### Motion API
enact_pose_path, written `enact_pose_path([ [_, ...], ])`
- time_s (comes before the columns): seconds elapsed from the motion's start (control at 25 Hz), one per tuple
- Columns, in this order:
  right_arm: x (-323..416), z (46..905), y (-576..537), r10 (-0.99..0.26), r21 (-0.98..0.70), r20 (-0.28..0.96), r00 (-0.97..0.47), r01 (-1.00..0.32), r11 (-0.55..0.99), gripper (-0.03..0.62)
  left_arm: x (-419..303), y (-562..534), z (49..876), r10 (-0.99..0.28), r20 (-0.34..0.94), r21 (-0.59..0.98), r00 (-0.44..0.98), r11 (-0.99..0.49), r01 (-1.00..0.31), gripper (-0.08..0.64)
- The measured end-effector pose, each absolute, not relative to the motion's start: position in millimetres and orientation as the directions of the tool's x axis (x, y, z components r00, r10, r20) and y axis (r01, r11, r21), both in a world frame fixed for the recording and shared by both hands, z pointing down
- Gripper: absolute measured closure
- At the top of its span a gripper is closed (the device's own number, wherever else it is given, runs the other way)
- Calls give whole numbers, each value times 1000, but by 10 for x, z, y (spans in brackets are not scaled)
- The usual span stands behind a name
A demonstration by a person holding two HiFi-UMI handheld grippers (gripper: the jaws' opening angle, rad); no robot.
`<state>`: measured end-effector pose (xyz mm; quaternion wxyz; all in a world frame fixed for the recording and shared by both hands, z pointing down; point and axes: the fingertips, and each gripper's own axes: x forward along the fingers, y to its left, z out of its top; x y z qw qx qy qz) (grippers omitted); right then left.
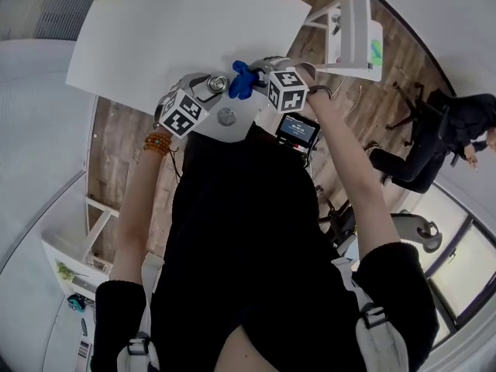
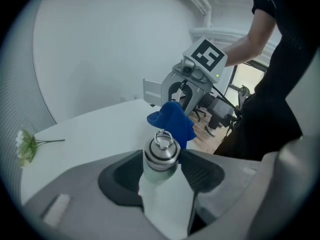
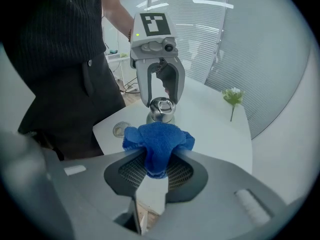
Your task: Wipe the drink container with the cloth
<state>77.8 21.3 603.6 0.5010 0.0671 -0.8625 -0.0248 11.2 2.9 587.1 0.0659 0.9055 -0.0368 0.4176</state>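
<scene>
A steel drink bottle [image 2: 161,156] with a ring on its cap is clamped between the jaws of my left gripper [image 2: 161,170], held above the white table [image 2: 95,134]. A bunched blue cloth [image 3: 157,144] is pinched in my right gripper [image 3: 156,165]. The cloth [image 2: 172,121] hangs just beyond the bottle's cap, close to it; touching or not is unclear. In the head view both grippers meet at the table's near edge, the bottle [image 1: 218,84] left of the cloth [image 1: 242,80]. The right gripper view shows the bottle [image 3: 161,110] in the left gripper [image 3: 161,91], right behind the cloth.
A green sprig with a white flower [image 3: 232,98] lies on the table's far side, also the sprig [image 2: 25,145]. A small round inset [image 1: 226,116] sits in the tabletop near me. A white stand [image 1: 353,33] and a seated person [image 1: 434,142] are to the right on the wood floor.
</scene>
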Motion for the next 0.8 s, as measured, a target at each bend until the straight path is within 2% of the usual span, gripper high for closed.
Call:
enact_pose_path([
  [0.2, 844, 5978, 198, -158, 122, 859, -487, -104, 987, 480, 135, 28, 5792, -156, 743, 145, 651, -912, -383, 303],
  [0.32, 858, 5926, 135, -187, 131, 850, -492, -146, 981, 480, 159, 27, 5832, -252, 762, 139, 597, -837, -530, 259],
  [0.4, 846, 5900, 111, -198, 132, 844, -499, -165, 978, 480, 171, -1, 5862, -305, 768, 121, 563, -795, -595, 253],
  [0.48, 851, 5894, 122, -197, 135, 845, -497, -159, 978, 480, 193, -27, 5873, -329, 768, 103, 549, -783, -613, 255],
  [0.64, 826, 5899, 127, -191, 138, 847, -496, -142, 980, 480, 154, -86, 5864, -330, 757, 77, 564, -812, -578, 316],
  [0.8, 847, 5866, 141, -187, 147, 851, -491, -118, 982, 480, 200, -40, 5860, -268, 741, 76, 616, -878, -473, 316],
])
